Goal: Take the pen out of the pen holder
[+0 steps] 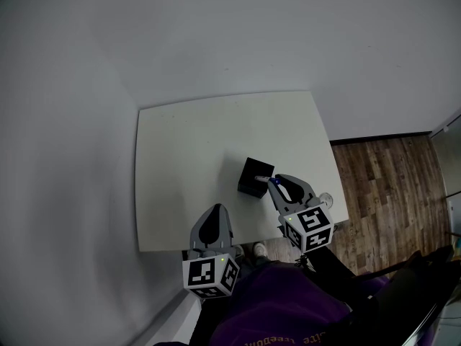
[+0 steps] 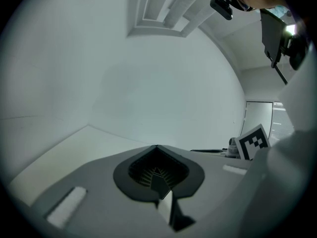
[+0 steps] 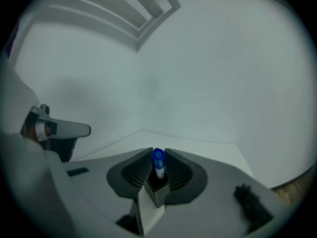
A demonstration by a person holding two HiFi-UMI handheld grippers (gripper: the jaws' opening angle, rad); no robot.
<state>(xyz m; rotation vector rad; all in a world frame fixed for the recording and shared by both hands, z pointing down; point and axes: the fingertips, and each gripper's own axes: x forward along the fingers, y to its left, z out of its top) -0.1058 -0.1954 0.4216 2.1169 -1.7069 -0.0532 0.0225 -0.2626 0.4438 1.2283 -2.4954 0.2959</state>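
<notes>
In the head view a black square pen holder (image 1: 253, 176) stands on the white table (image 1: 187, 157), right of its middle. My right gripper (image 1: 275, 182) has its tips at the holder's right edge. In the right gripper view its jaws are shut on a white pen with a blue cap (image 3: 157, 158), which stands up between the right gripper's (image 3: 157, 171) tips. That blue cap (image 1: 272, 180) also shows in the head view. The pen's lower end is hidden. My left gripper (image 1: 214, 213) hangs over the table's near edge, shut and empty; the left gripper view shows the left gripper's (image 2: 157, 172) jaws closed together.
Plain walls border the table at the back and left. Wooden floor (image 1: 389, 186) lies to the right. A small pale round object (image 1: 325, 200) sits at the table's near right corner. The person's purple clothing (image 1: 288, 312) and a shoe (image 1: 259, 249) are below the near edge.
</notes>
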